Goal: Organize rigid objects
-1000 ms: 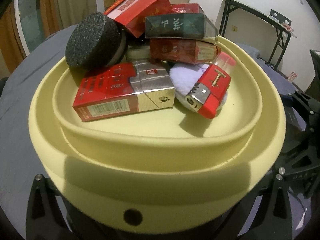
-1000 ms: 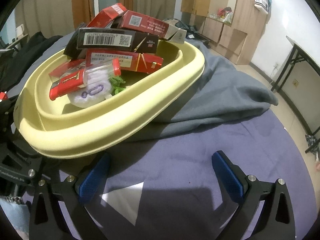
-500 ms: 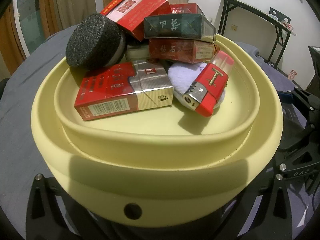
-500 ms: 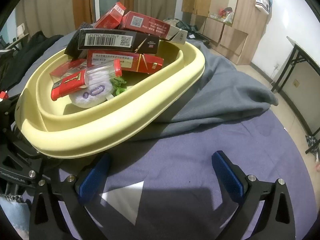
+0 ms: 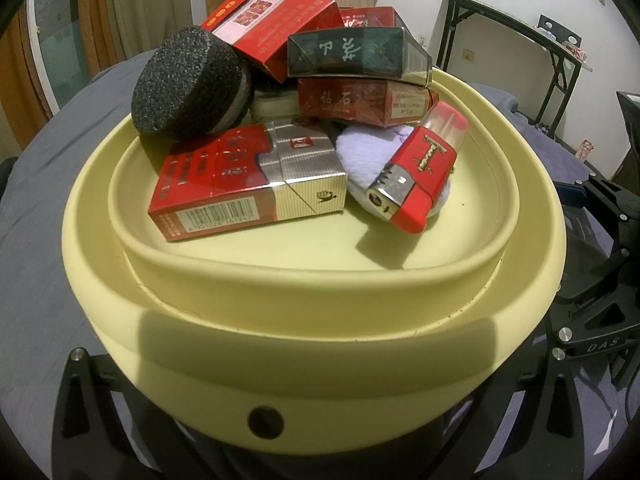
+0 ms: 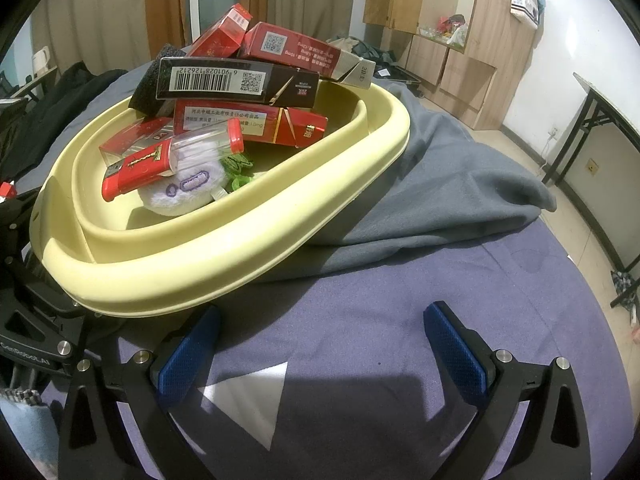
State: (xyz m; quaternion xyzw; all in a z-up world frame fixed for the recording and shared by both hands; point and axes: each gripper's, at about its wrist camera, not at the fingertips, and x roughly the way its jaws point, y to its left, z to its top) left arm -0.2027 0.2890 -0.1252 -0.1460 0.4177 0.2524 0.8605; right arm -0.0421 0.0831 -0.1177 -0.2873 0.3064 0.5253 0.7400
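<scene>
Tray: pale yellow tray [image 5: 312, 344], rounded, double rim; tilted, near edge raised off the purple cloth [image 6: 400, 320]; far edge against a rumpled grey blanket [image 6: 448, 184]; small dark hole in its near wall
Load: red and silver cigarette pack [image 5: 244, 184] flat at the front; red lighter [image 5: 420, 172] with clear cap lying on a lilac puff [image 5: 368, 152]; black sponge disc [image 5: 188, 84] leaning at rear left; dark green pack [image 5: 352, 54] atop a dark red pack [image 5: 360, 100]; big red carton [image 5: 272, 20] on top
Left gripper: fingertips hidden beneath the tray's near wall; only the black arms show either side; cannot tell whether it clamps the tray
Right gripper [image 6: 324, 354]: blue pads [image 6: 456, 352] spread wide, nothing between them; low over the purple cloth, just beside the tray
</scene>
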